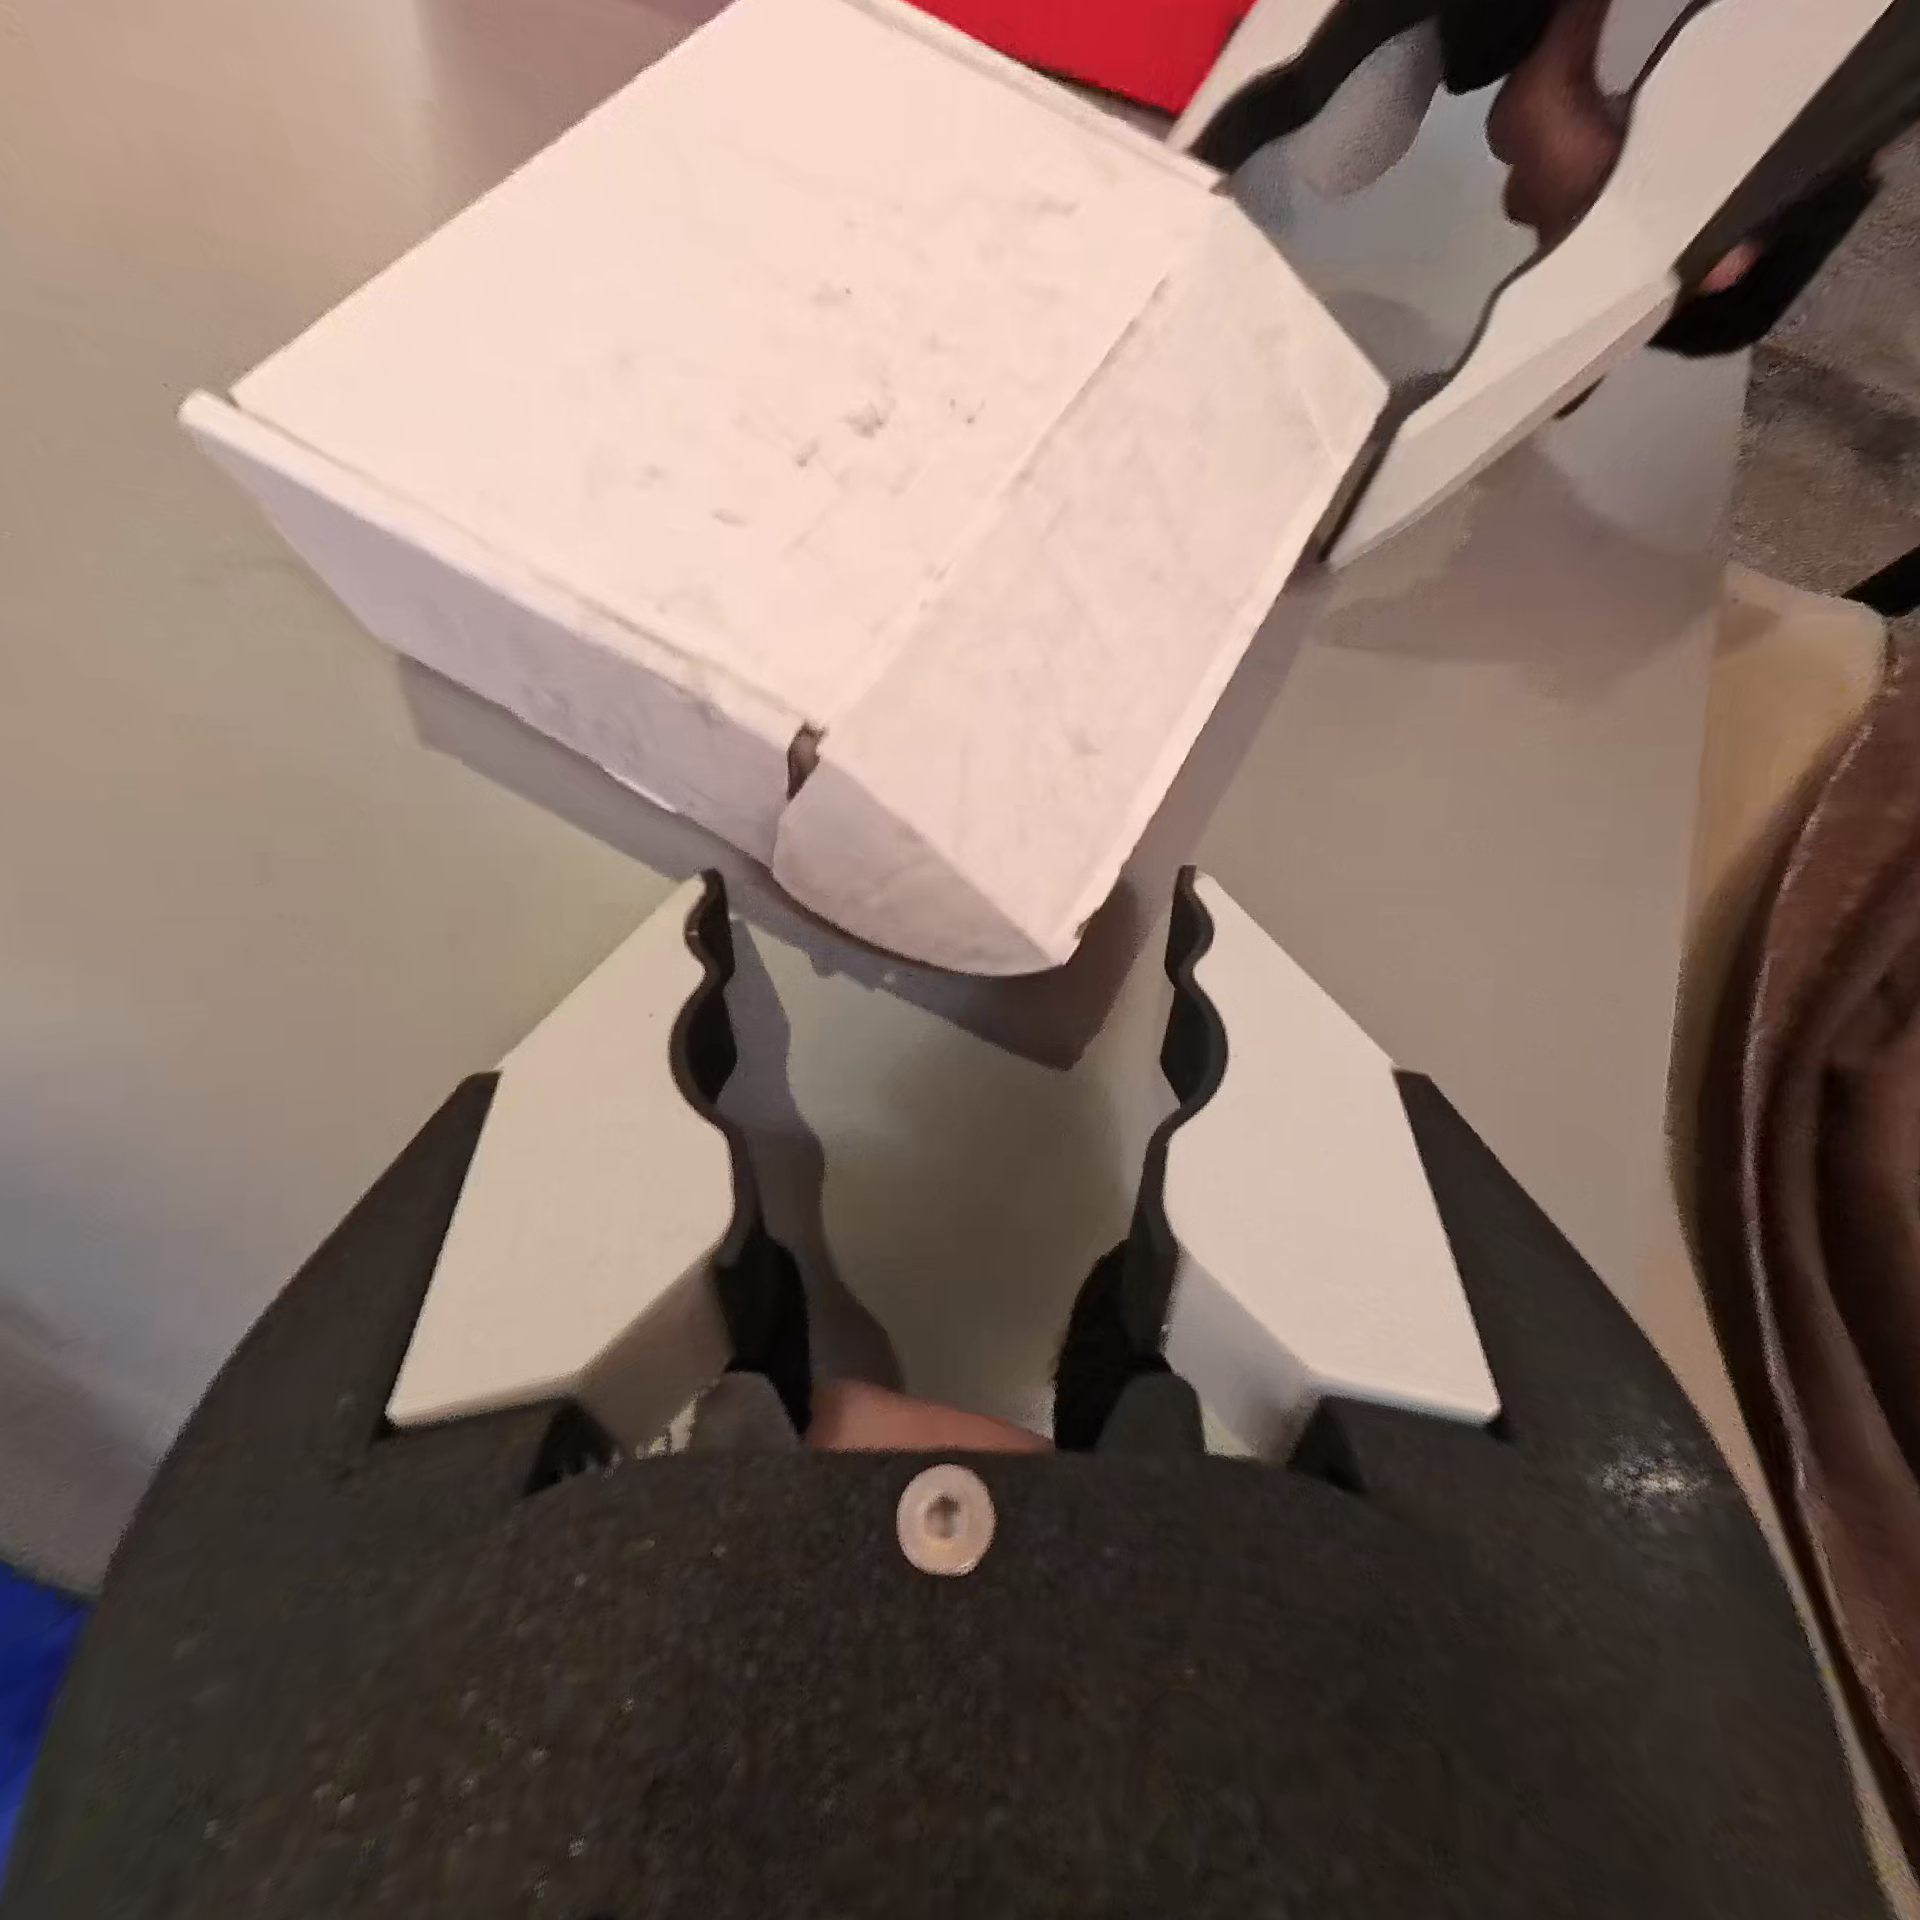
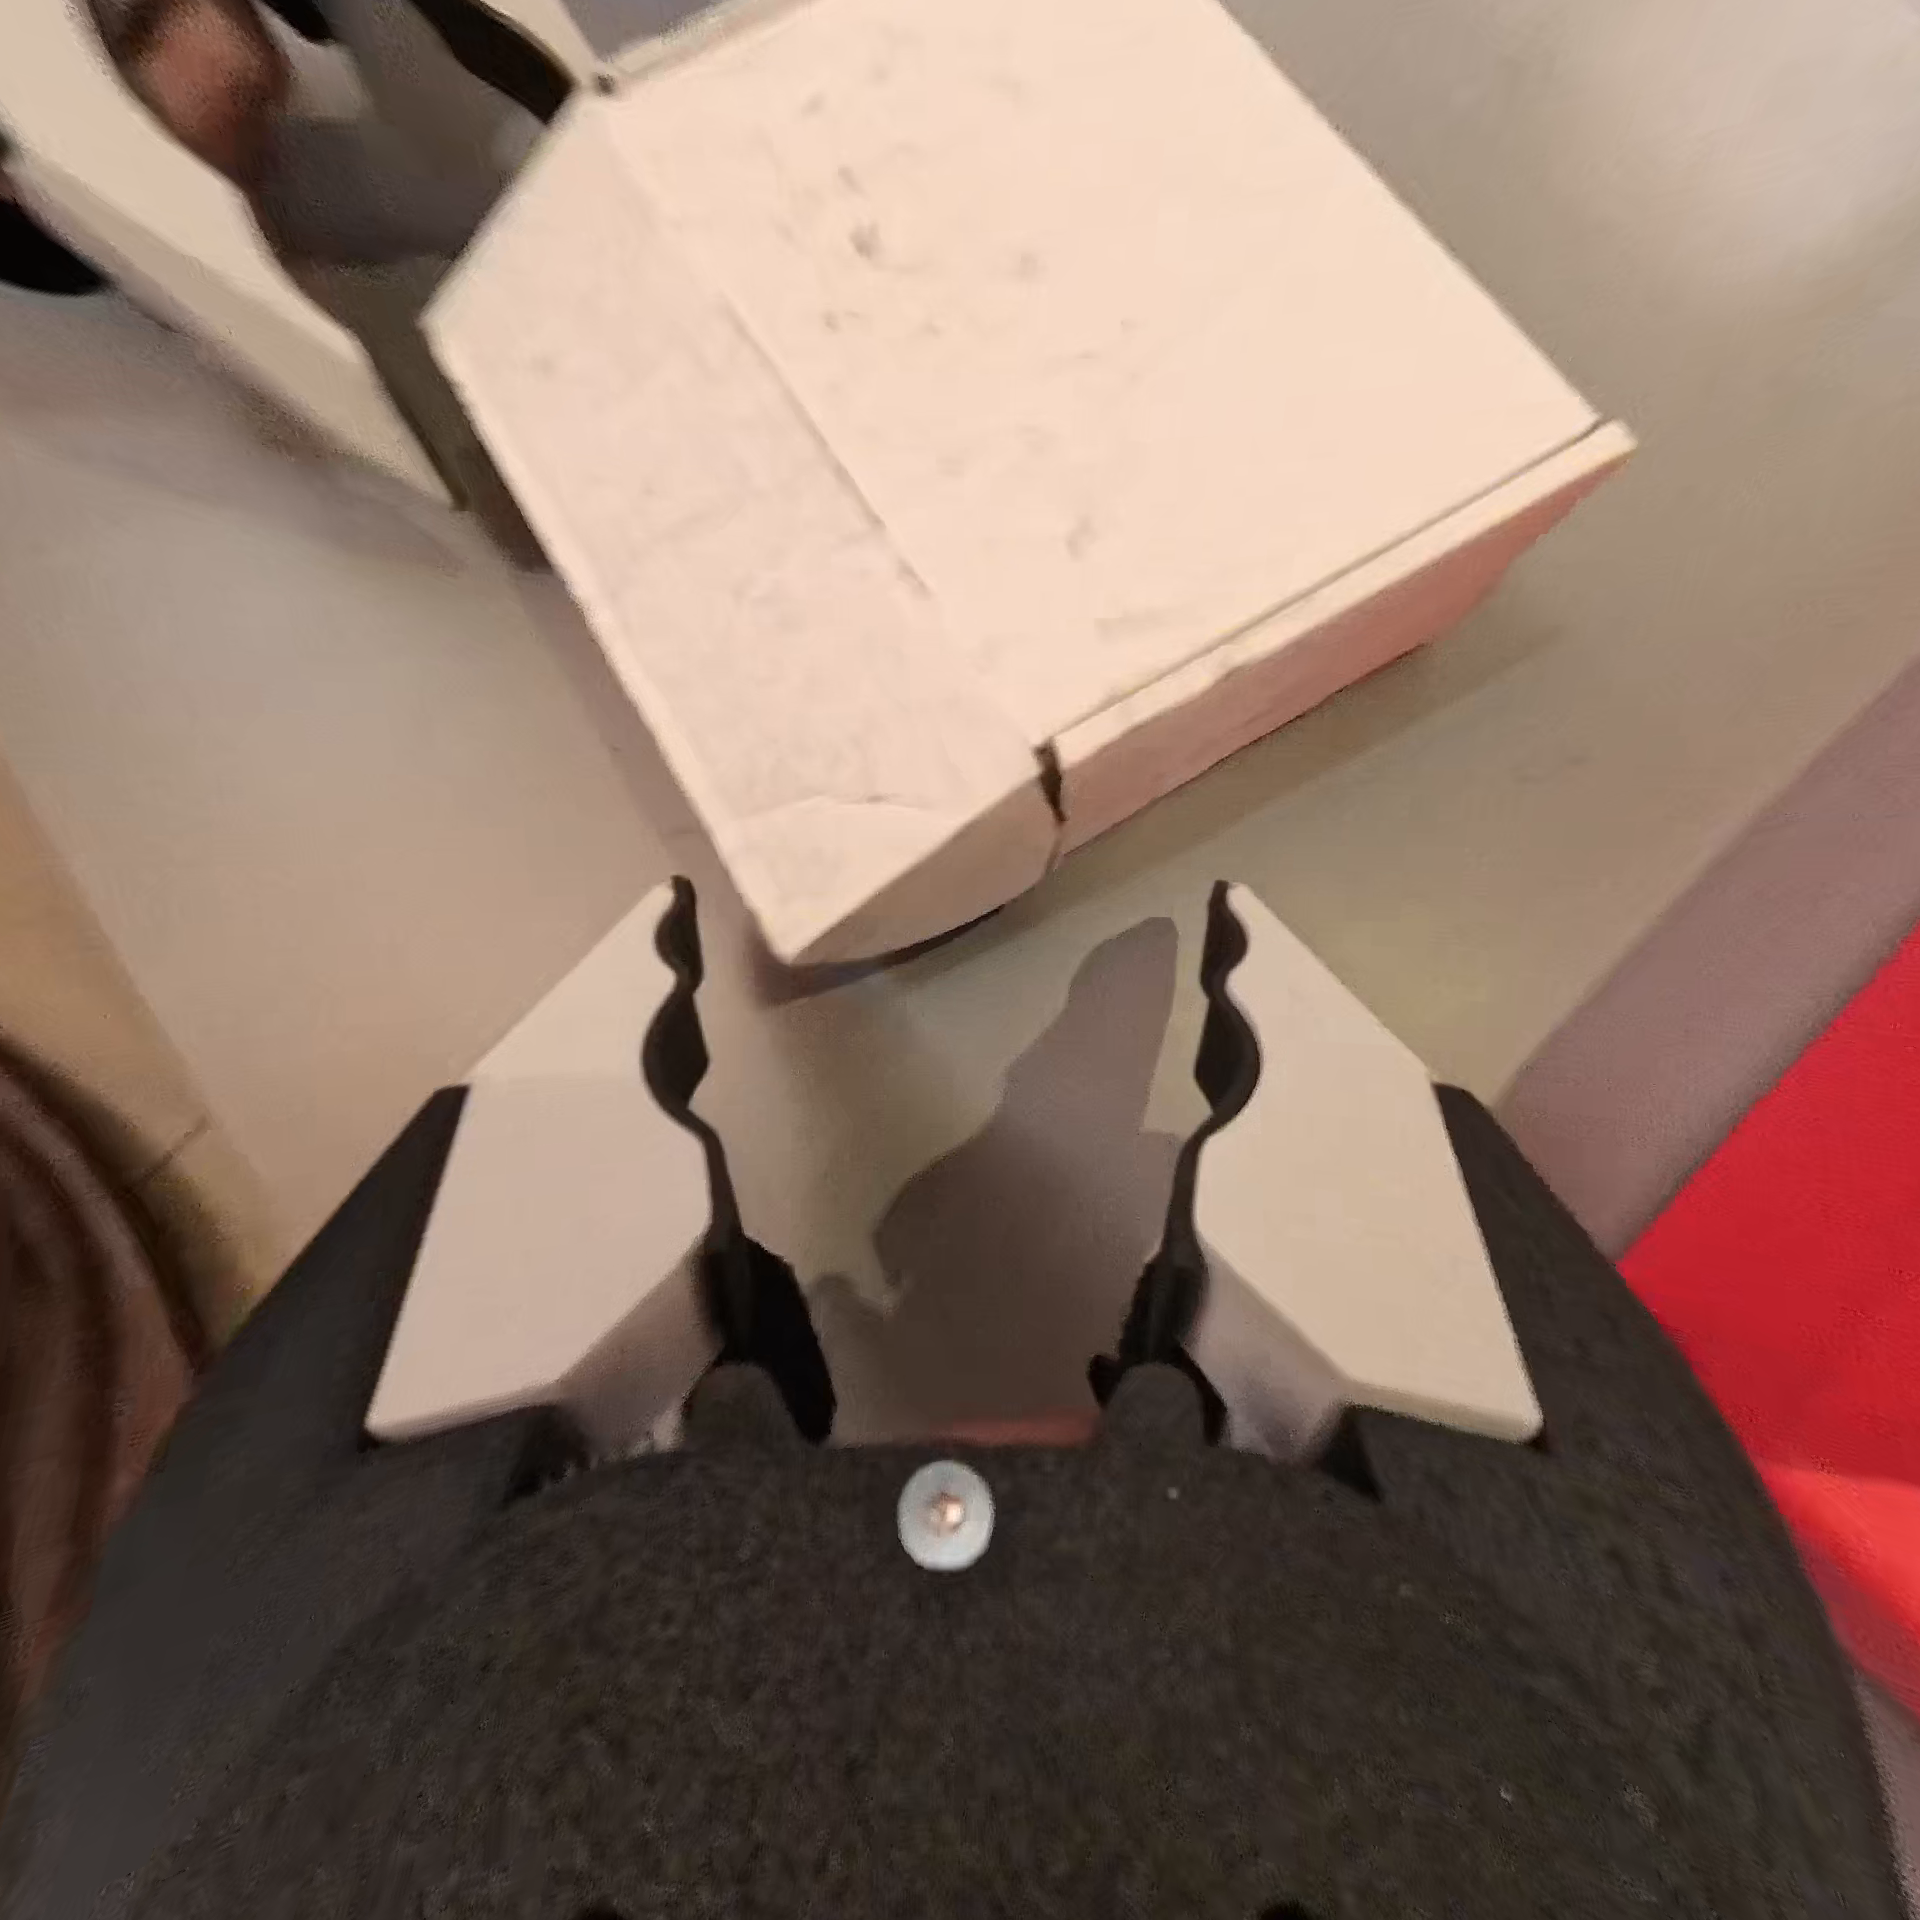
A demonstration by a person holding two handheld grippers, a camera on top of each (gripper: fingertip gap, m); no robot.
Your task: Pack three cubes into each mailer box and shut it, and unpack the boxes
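A white mailer box (image 1: pixel 790 468) lies shut on the cream table (image 1: pixel 187 883), its lid scuffed. My left gripper (image 1: pixel 951 904) is open and empty, and the box's near corner sits right at its fingertips. My right gripper (image 2: pixel 948 904) is open and empty, with another corner of the box (image 2: pixel 987 416) just ahead of its fingertips. The right gripper also shows in the left wrist view (image 1: pixel 1283 343), open at the box's far right side. The left gripper shows blurred in the right wrist view (image 2: pixel 509 291). No cubes are in view.
A red thing lies beyond the box (image 1: pixel 1091 42) and shows at the right of the right wrist view (image 2: pixel 1787 1299). A blue thing (image 1: pixel 31 1683) is at the lower left. A brown thing (image 1: pixel 1818 1091) borders the table's right edge.
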